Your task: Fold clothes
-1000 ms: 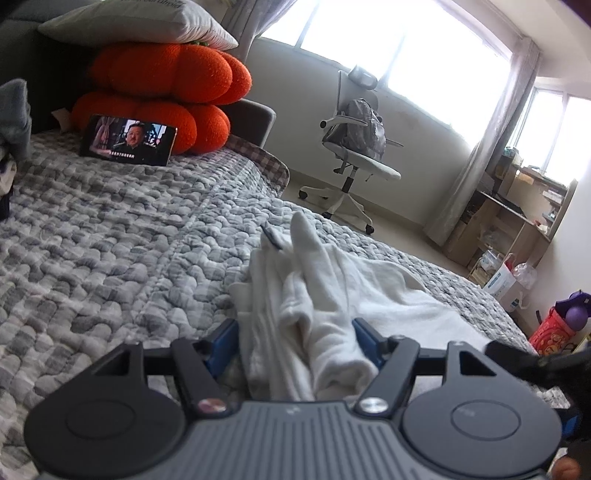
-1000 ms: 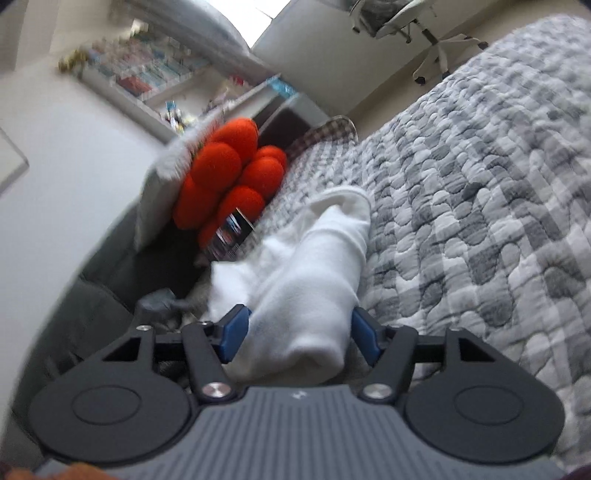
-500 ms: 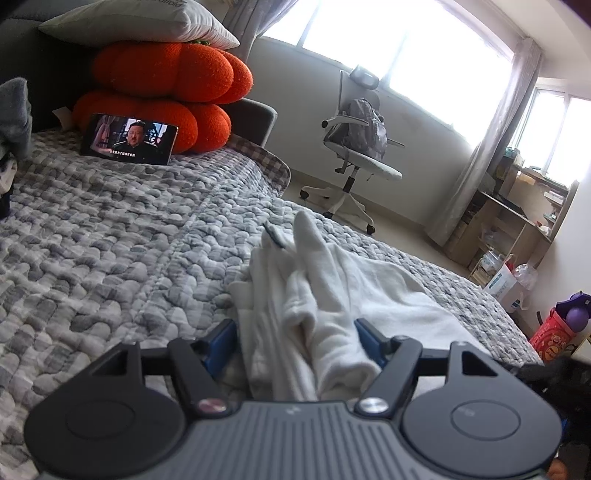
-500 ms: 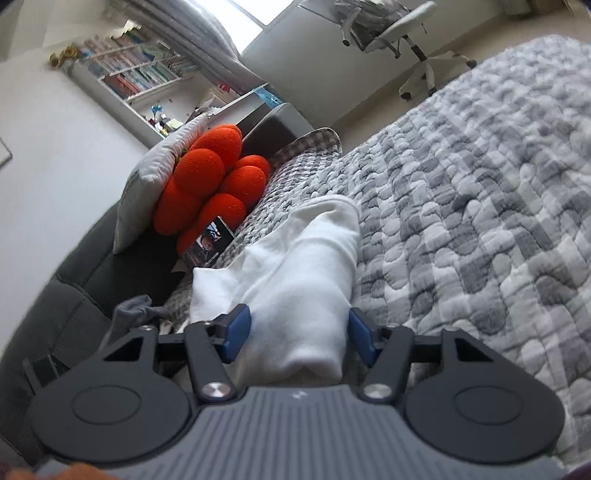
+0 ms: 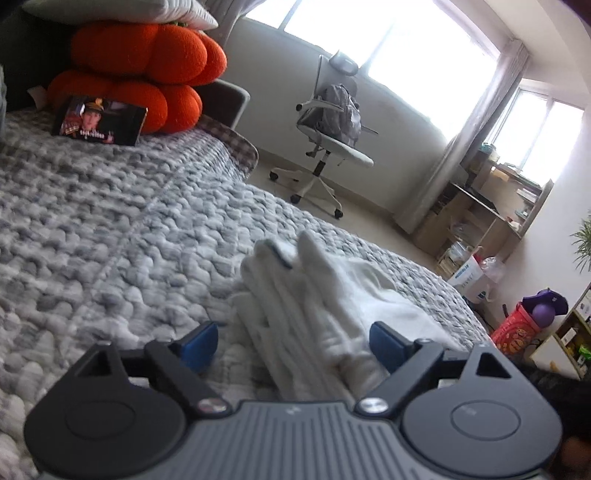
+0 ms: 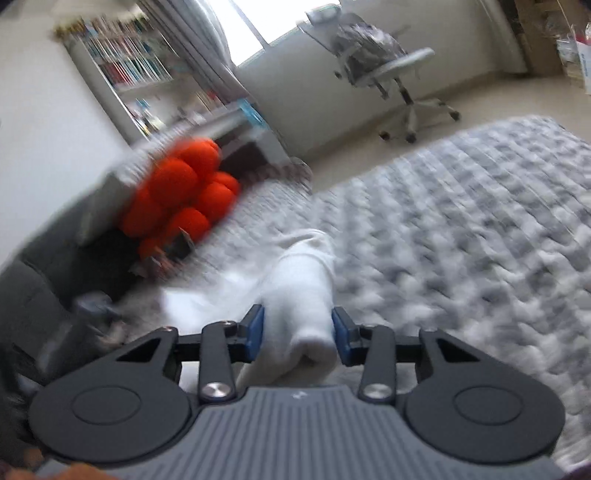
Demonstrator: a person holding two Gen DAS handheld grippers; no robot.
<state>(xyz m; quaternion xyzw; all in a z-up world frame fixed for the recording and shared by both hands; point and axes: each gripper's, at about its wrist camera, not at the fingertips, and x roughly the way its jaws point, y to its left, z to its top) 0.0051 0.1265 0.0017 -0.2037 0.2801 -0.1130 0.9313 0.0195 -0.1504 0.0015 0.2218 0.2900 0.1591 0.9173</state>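
garment (image 5: 314,314) on quilt (image 5: 110,240), cushions (image 5: 140,74) behind, chair (image 5: 332,125) beyond

Bed cover (image 5: 110,236): grey and white quilted spread, covering the whole bed.
Cushion (image 5: 140,74): orange and lobed like a pumpkin, at the head of the bed, under a pale pillow (image 5: 122,11).
Phone (image 5: 99,120): propped against the cushion, screen lit.
Office chair (image 5: 332,140): white, on castors, standing on the floor near the window (image 5: 369,40), a grey bag on its seat.
Bookshelf (image 6: 125,70): against the wall, blurred.
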